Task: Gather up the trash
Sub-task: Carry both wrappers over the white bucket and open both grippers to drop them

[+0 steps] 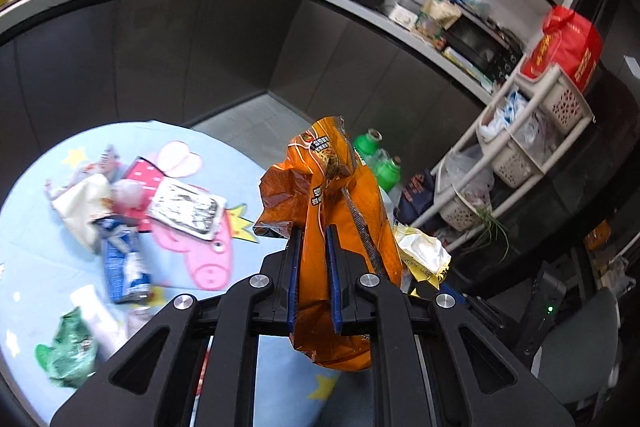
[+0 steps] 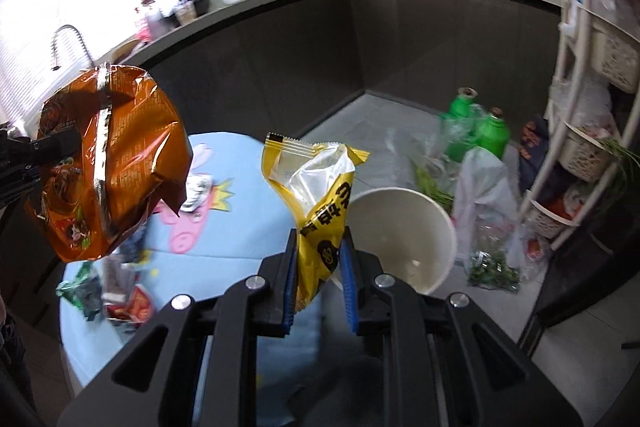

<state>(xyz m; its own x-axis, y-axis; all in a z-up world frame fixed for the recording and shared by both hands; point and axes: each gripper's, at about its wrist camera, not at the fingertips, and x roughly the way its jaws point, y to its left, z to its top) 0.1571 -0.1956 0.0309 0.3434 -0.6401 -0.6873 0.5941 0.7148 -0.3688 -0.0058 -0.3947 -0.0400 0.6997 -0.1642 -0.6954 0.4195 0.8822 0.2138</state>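
Right gripper (image 2: 318, 259) is clamped on the yellow wrapper (image 2: 320, 203); the white bin (image 2: 404, 227) sits just beyond it at 2 o'clock. To do the drop well, it should centre the wrapper over the rim before letting go, then the other. Left gripper (image 1: 312, 247) pinches the orange packet (image 1: 340, 211), lifted off the blue table (image 1: 48, 267). Both point steeply down. More litter lies on the table at 9 o'clock.

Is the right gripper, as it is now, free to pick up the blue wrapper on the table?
Probably not yet. The right gripper is shut on the yellow wrapper, so its jaws are full, and the blue wrapper lies away on the table, off to its left.
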